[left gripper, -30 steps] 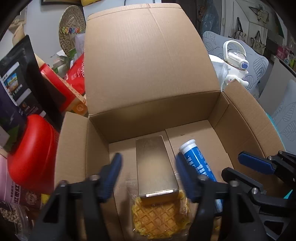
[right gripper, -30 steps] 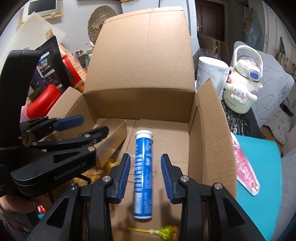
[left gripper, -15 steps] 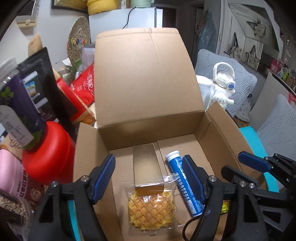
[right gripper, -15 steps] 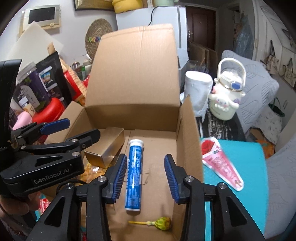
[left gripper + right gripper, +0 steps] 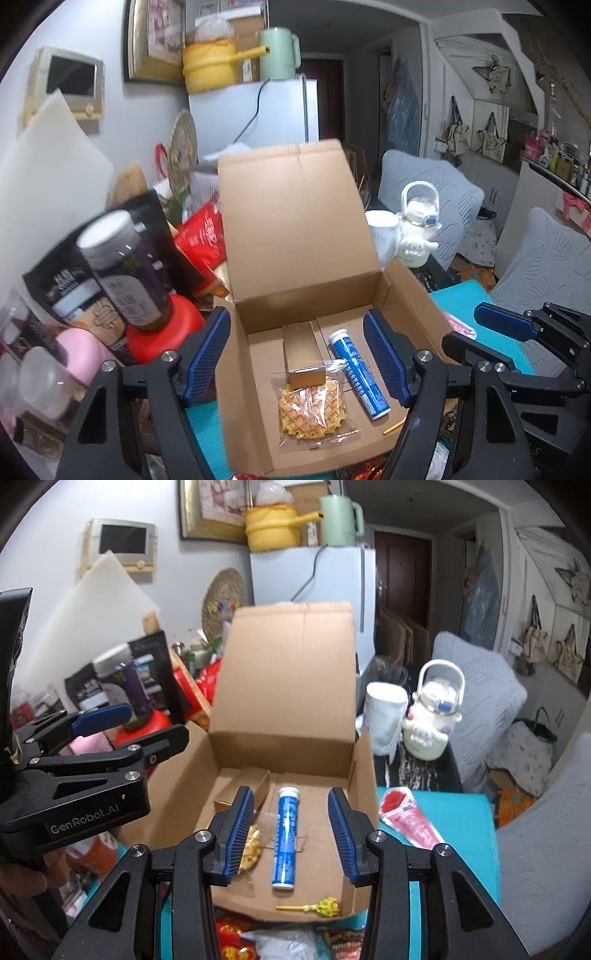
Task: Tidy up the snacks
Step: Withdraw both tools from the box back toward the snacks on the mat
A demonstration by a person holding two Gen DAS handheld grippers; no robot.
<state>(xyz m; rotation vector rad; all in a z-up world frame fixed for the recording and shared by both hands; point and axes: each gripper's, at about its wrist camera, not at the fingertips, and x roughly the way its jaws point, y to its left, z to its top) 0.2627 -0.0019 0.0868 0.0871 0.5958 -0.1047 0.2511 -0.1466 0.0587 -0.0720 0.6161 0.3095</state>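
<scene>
Nothing is being gripped: the left gripper (image 5: 297, 350) and right gripper (image 5: 291, 832) are being held spread and empty above the cardboard box (image 5: 295, 229). Inside, a gold box (image 5: 303, 354), waffle packet (image 5: 314, 410), blue tube (image 5: 285, 843) and lollipop (image 5: 321, 906) are already lying packed. More snack bags (image 5: 280, 939) below the box's near edge are probably still waiting.

Cluttered home: fridge (image 5: 273, 110), cushioned chairs (image 5: 436, 192)

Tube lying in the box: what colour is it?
The tube is blue with a white cap, clearest in the right wrist view.
</scene>
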